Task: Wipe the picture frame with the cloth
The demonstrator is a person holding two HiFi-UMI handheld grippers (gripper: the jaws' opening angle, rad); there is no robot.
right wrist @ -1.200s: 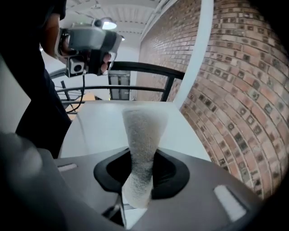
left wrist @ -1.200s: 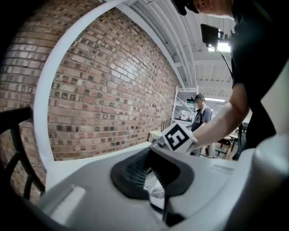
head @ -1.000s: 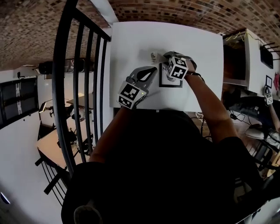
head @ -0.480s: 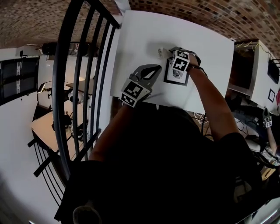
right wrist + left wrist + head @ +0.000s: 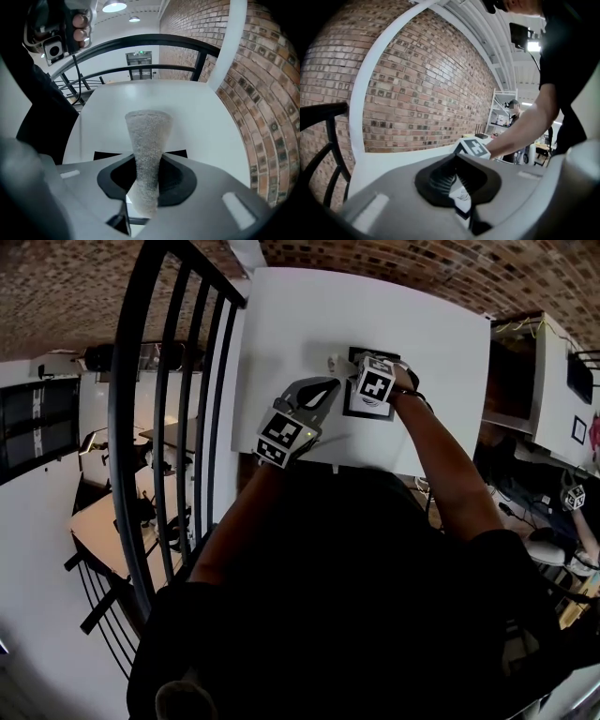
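On the white table (image 5: 281, 324), right gripper (image 5: 145, 206) has drawn cloth (image 5: 147, 140) back along picture frame (image 5: 367, 412)

We look at a white table (image 5: 291, 315) against a brick wall (image 5: 84, 296) (bowed by the lens). A black railing (image 5: 118, 427) stands on the left, ceiling lamps (image 5: 115, 5) glow, and shelves (image 5: 502, 112) lie beyond.

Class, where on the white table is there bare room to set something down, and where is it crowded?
Bare: the table left of the picture frame toward the railing, and beyond it toward the brick wall. Crowded: the frame, with left tongs and right tongs.
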